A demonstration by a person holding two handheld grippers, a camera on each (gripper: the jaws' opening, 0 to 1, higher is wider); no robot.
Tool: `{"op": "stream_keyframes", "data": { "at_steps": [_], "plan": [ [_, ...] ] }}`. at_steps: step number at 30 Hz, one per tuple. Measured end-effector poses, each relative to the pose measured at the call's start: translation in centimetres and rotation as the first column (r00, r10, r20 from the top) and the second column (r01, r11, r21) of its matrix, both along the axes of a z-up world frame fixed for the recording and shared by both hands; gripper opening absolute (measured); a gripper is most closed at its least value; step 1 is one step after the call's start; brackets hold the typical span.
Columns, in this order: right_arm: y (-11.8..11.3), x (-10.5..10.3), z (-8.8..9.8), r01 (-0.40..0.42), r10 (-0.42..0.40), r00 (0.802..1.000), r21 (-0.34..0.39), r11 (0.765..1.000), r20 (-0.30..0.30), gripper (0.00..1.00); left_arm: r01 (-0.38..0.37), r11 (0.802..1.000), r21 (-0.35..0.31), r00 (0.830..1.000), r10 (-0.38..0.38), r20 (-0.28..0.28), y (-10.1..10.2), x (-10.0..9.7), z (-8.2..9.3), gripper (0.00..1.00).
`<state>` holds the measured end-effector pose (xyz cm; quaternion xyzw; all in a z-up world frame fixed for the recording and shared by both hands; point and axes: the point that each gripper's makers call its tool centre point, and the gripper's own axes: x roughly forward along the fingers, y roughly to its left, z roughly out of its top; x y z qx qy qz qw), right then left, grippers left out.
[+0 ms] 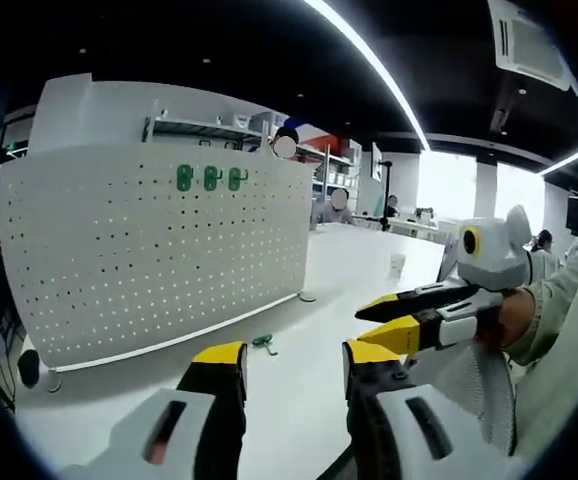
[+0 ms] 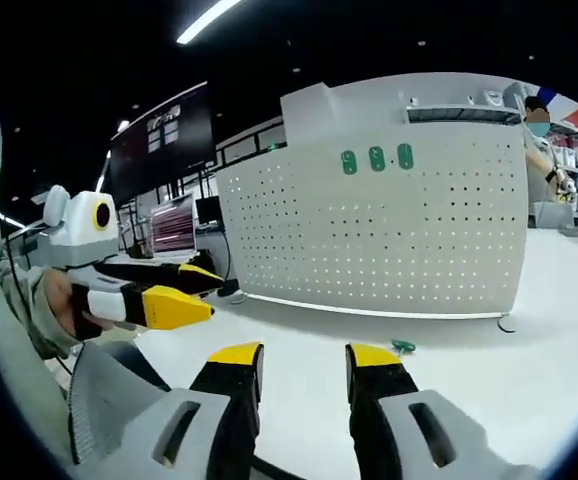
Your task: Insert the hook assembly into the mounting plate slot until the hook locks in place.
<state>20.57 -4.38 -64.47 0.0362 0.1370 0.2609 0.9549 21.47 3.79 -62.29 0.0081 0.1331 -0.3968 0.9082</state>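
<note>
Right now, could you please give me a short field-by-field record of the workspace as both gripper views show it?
pegboard: white perforated panel, standing upright on the table
mounted hooks: three green hooks in a row near its top
loose hook: one green hook lying on the white table in front of the panel
left gripper: open, empty
right gripper: open, empty

a white table (image 1: 359, 262) with a small cup (image 1: 397, 264), ceiling light strips (image 1: 369, 60), shelving (image 1: 194, 128) behind.

Both views look low across the table (image 1: 299, 400) toward the shared pegboard (image 1: 159, 250), near.
</note>
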Motion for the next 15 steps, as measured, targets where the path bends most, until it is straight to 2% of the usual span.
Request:
{"op": "stream_keyframes", "data": {
  "at_steps": [5, 15],
  "plan": [
    [0.3, -0.2, 0.0, -0.016, 0.016, 1.0, -0.014, 1.0, 0.012, 0.31, 0.021, 1.0, 0.005, 1.0, -0.021, 0.008, -1.0, 0.5, 0.4, 0.4],
    [-0.1, -0.1, 0.2, 0.001, -0.001, 1.0, 0.002, 1.0, 0.025, 0.3, 0.041, 0.999, 0.018, 0.998, -0.042, 0.037, -2.4, 2.2, 1.1, 0.4]
  ]
}}
